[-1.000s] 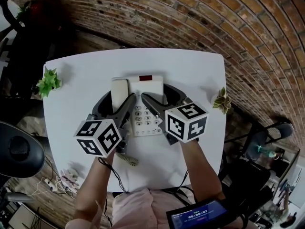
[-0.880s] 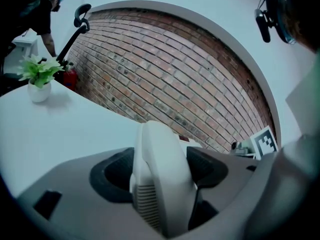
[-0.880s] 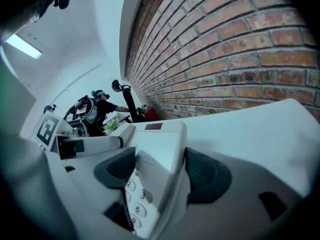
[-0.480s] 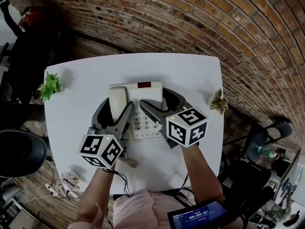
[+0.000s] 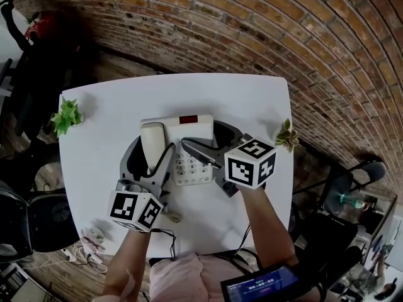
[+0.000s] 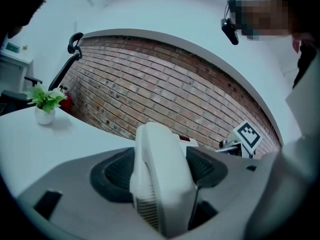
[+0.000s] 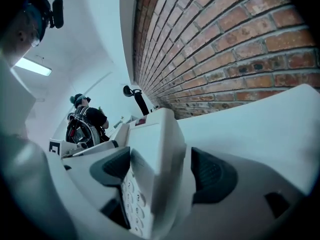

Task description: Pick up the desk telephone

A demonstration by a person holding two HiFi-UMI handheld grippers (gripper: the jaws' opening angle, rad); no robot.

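At the middle of the white desk, the desk telephone is sitting with its keypad facing up. I am holding the left tool clamped across the handset, which is lying along the telephone's left side. The left gripper view is showing both pads bearing on its flanks. I am not able to tell whether the handset is seated in its cradle or raised just off it.

I am opening the right tool at this moment. The base is standing between its jaws, but the outer pad is standing clear of the right edge, so nothing is being gripped there.

I am judging the telephone to be a rigid, smooth plastic shell, fairly light and liable to slip under hard pads. The coiled cord is tethering the handset to the base, so lifting one alone is likely to drag the other. I am recommending a hold across the base's side walls, clear of the keypad, with the handset gripped at mid-length.
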